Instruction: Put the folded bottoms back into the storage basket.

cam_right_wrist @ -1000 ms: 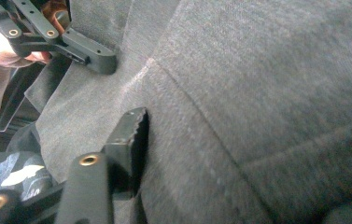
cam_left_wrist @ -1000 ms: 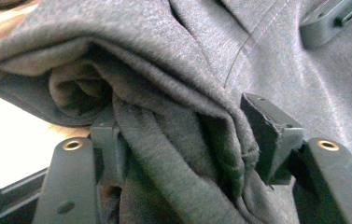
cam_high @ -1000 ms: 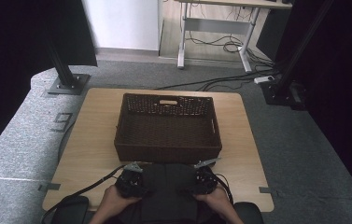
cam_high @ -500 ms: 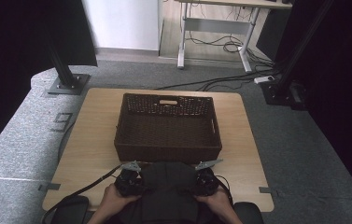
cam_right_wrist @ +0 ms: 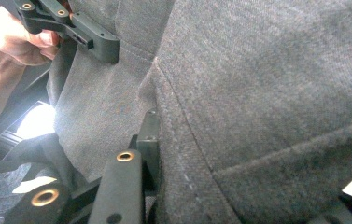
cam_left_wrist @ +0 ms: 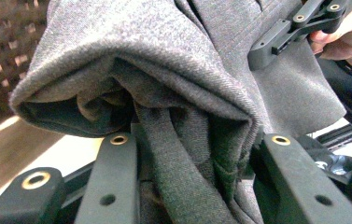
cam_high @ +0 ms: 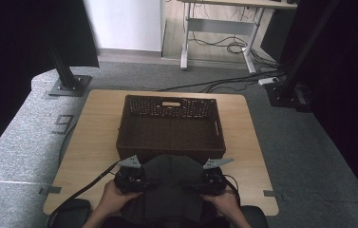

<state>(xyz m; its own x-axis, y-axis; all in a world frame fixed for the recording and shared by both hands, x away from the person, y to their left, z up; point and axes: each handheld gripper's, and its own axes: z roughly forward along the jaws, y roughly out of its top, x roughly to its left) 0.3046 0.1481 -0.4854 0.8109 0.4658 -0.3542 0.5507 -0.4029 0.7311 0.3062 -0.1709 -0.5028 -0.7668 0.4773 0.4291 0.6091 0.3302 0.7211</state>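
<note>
Garment: grey folded cloth (cam_high: 169, 187) spans between both tools, wicker basket (cam_high: 171, 127) directly beyond.
Left tool (cam_high: 130, 179): clamped on cloth.
Right tool (cam_high: 211, 181): clamped on cloth.

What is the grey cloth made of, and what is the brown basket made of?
The grey garment looks like soft, matt knitted or woven fabric: fuzzy surface, seams and folds. The basket looks like dark brown woven wicker or rattan, with a visible weave; it could be imitation.

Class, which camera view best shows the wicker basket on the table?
The high view: the whole wicker basket shows there, rim and inside, behind the grey garment. The left gripper view catches a blurred strip of its weave at the left edge. In the right gripper view, cloth covers the frame.
</note>
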